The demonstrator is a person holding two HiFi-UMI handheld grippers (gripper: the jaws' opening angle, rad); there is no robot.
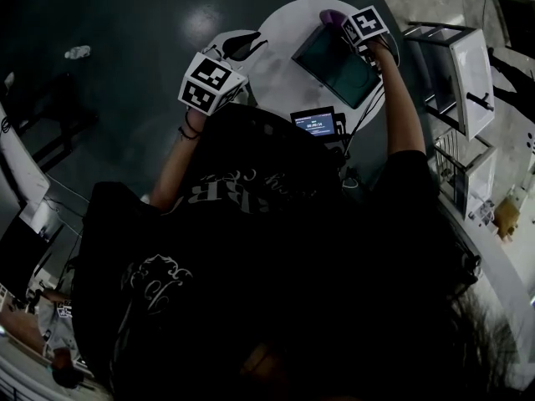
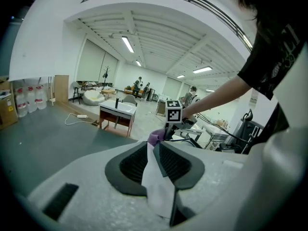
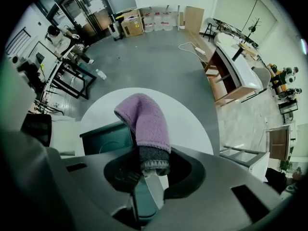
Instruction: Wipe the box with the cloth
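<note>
A dark teal box (image 1: 336, 63) lies on the round white table (image 1: 276, 78), near its right side. My right gripper (image 1: 344, 27) is over the box's far corner, shut on a purple cloth (image 1: 331, 16). In the right gripper view the cloth (image 3: 143, 121) sticks up out of the right gripper (image 3: 150, 170), with the box (image 3: 107, 138) below and to the left. My left gripper (image 1: 252, 45) is over the table's left part, apart from the box, shut with nothing in it. The left gripper view shows the left gripper (image 2: 155, 148) pointing toward the cloth (image 2: 155, 137).
A small device with a lit screen (image 1: 316, 124) stands at the table's near edge, with cables beside it. Metal racks (image 1: 456, 82) stand to the right of the table. A bottle (image 1: 77, 52) lies on the dark floor at left.
</note>
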